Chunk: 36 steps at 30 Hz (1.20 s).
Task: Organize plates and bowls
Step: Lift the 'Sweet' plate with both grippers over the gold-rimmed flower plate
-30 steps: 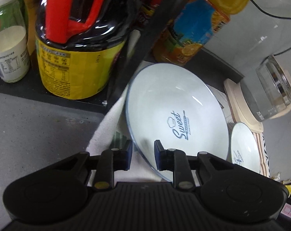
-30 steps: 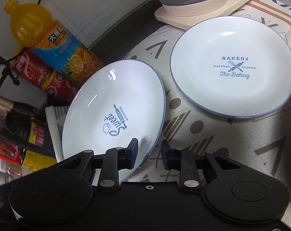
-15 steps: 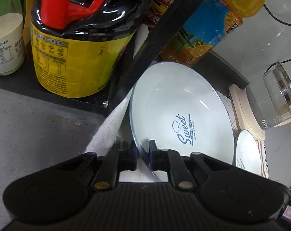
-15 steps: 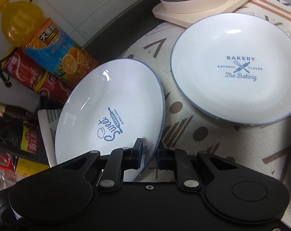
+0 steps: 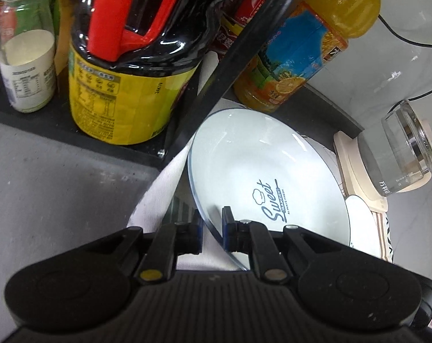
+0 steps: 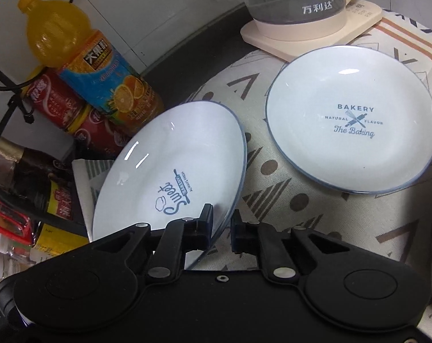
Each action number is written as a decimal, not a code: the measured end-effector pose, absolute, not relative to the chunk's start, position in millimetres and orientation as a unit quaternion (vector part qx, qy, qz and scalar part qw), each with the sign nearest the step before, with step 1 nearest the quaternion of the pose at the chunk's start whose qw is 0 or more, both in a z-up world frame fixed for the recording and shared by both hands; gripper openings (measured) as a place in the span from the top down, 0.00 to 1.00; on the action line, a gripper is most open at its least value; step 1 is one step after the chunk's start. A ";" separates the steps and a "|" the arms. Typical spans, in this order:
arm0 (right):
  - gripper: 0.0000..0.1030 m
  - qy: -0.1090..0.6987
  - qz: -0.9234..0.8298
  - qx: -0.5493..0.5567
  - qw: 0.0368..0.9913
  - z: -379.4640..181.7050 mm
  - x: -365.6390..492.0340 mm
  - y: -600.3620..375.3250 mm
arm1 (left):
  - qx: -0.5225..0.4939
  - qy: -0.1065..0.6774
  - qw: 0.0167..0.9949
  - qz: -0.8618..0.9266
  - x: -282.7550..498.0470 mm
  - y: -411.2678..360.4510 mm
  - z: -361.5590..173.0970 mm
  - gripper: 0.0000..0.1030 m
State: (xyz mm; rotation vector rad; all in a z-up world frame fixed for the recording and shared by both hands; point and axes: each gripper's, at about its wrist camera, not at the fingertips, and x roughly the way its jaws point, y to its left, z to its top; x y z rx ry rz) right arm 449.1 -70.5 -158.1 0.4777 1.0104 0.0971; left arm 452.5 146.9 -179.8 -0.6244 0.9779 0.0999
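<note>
A white plate with a blue rim and the word "Sweet" [image 5: 261,171] is held tilted above the patterned cloth. My left gripper [image 5: 212,230] is shut on its near rim, one finger on each side. My right gripper [image 6: 222,227] is shut on the opposite rim of the same plate [image 6: 173,165]. A second white plate marked "Bakery" [image 6: 353,140] lies flat on the cloth to the right; its edge shows in the left wrist view [image 5: 361,223].
A black rack [image 5: 73,131] at the left holds a yellow-labelled dark jug [image 5: 124,91] and a white-capped jar [image 5: 27,57]. An orange juice bottle [image 6: 93,60] and red cans [image 6: 73,114] lie behind the plate. A glass kettle on a cream base [image 6: 307,20] stands at the back.
Both grippers have closed onto the rim of the "Sweet" plate. The plate has lifted and tilted a little, and both views have shifted slightly.
</note>
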 end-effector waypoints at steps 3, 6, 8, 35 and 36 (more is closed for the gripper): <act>0.88 0.476 0.054 0.223 0.849 -153.9 443.5 -73.6 | -0.297 0.455 0.838 0.056 444.9 142.0 -175.2 0.90; 0.88 0.471 0.065 0.215 0.853 -149.7 438.3 -76.1 | -0.293 0.448 0.842 0.065 435.4 134.6 -170.8 0.90; 0.88 0.469 0.069 0.215 0.854 -146.8 435.8 -79.0 | -0.299 0.446 0.841 0.072 426.7 130.8 -167.3 0.90; 0.88 0.474 0.177 0.197 0.840 -129.8 372.9 -118.8 | -0.305 0.400 0.847 0.170 312.1 81.8 -141.1 0.89; 0.88 0.474 0.181 0.195 0.840 -129.7 371.1 -119.3 | -0.306 0.398 0.847 0.173 308.3 80.8 -141.0 0.89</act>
